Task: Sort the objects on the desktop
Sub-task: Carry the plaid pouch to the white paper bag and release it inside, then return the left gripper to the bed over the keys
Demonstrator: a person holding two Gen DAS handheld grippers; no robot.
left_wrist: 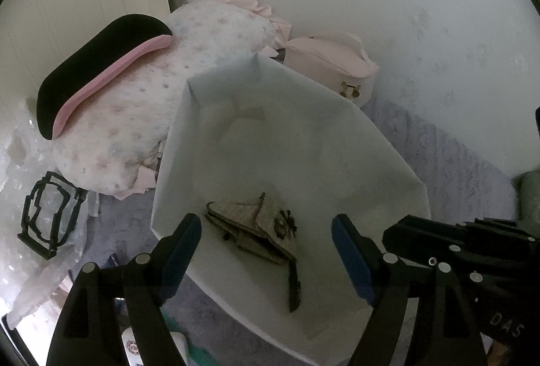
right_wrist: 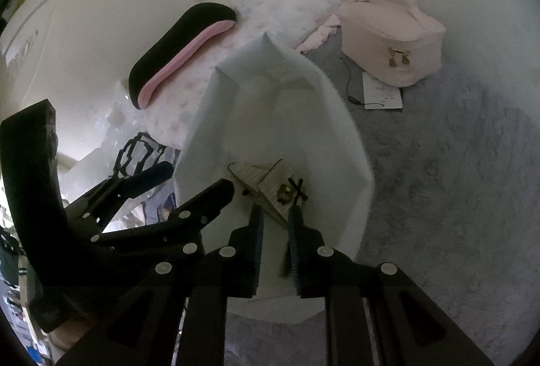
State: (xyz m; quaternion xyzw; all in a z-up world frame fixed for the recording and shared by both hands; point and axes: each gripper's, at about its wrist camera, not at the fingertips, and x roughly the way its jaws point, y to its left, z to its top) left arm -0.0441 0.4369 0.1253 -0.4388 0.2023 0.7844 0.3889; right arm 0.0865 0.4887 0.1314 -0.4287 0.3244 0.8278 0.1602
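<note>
Left gripper (left_wrist: 265,251) wide open, plaid pouch (left_wrist: 260,224) lying loose between jaws; right gripper (right_wrist: 275,231) narrowly parted, jaws astride pouch edge, contact unclear.

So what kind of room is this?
Probably a bedroom: a frilled, pastel-spotted pillow, a pale pink zipped vanity case and a fuzzy grey blanket suggest a bed.

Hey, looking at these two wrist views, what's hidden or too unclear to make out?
- Grey plaid fabric pouch: its dark strap end, right wrist view, is hidden behind the right tool.
- White paper tag: print too small, right wrist view.
- Pink handled cosmetic case: its lower part is hidden by the white fabric bin wall, left wrist view.
- Left tool: base cut off by the bottom edge.
</note>
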